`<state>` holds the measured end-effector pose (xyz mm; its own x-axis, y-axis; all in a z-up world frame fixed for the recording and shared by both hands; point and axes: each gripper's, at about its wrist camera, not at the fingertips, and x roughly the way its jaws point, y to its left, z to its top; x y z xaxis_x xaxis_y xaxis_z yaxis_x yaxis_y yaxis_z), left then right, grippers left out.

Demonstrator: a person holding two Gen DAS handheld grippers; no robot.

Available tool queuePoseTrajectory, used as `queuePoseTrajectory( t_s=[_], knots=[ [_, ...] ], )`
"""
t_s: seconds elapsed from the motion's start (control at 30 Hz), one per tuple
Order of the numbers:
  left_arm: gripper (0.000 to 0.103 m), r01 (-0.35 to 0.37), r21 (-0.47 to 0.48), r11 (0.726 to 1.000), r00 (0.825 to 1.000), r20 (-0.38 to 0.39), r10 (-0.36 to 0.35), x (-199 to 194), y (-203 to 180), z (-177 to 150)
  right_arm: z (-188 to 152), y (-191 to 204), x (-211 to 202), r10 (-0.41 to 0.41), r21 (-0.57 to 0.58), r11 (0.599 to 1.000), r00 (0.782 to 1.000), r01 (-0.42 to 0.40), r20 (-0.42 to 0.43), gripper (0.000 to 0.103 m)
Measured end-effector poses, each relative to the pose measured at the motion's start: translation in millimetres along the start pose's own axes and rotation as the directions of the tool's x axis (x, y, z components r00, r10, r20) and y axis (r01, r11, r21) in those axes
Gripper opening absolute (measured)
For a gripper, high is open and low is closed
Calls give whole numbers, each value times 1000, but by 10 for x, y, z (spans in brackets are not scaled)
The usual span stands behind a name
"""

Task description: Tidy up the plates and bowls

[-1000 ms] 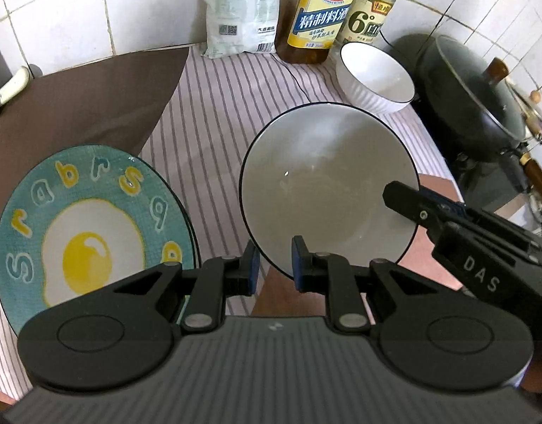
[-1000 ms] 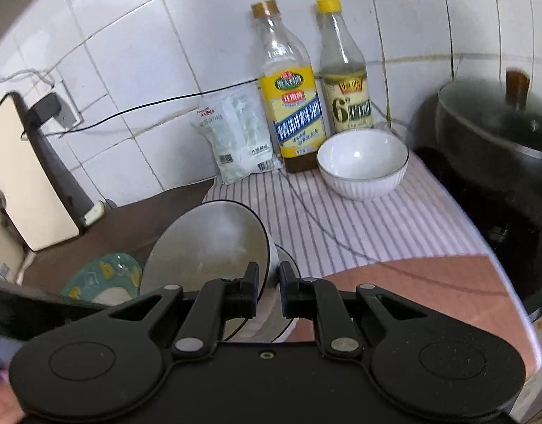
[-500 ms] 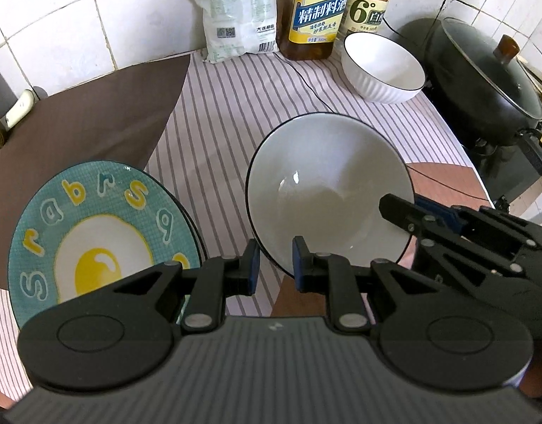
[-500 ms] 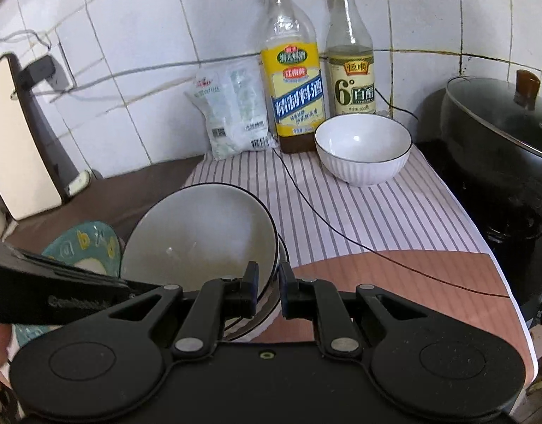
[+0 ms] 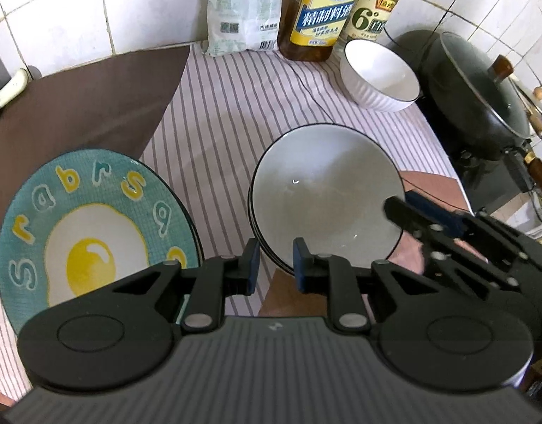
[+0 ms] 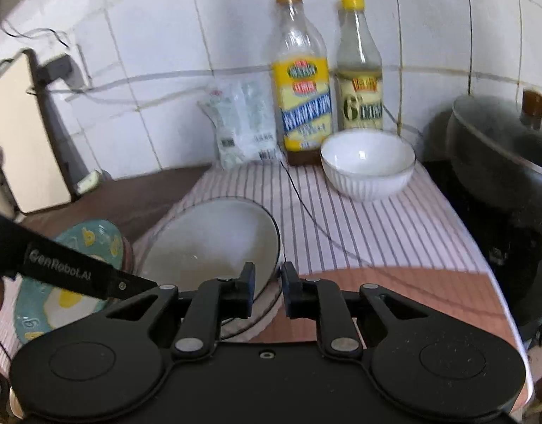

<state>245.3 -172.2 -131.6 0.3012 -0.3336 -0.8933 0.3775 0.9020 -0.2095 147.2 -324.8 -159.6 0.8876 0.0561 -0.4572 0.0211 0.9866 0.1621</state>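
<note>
Right gripper (image 6: 267, 284): jaws closed on the near rim of the grey, dark-rimmed ceramic bowl (image 5: 325, 198), which sits tilted in a stack of like bowls on the striped cloth (image 5: 235, 106) over the counter. Left gripper (image 5: 274, 265): jaws parted, empty, beside the teal fried-egg plate (image 5: 90, 233). White ribbed bowl (image 6: 368, 162) stands near the bottles.
</note>
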Motion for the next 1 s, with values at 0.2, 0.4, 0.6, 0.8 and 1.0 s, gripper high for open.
queuePoseTrajectory(
  t_s=[0.2,0.4,0.6,0.8,1.0],
  knots=[
    [20,44,31,999,997,62,-46,-278,0,97,148,-117,-279,-35,-79,996,995,42,88,30],
    [23,73,107,992,983,162,-90,-482,-68,313,292,-323,-305,-108,-127,984,987,122,116,33],
    [33,68,205,976,971,213,-112,-484,-208,588,350,-500,-71,-131,-160,976,986,147,104,43],
    [41,77,230,970,962,238,-133,-317,-241,816,323,-608,344,-157,-161,973,985,166,65,57],
    [43,114,242,964,959,225,-170,27,-310,1036,291,-700,709,-152,-133,979,987,157,42,69]
  ],
)
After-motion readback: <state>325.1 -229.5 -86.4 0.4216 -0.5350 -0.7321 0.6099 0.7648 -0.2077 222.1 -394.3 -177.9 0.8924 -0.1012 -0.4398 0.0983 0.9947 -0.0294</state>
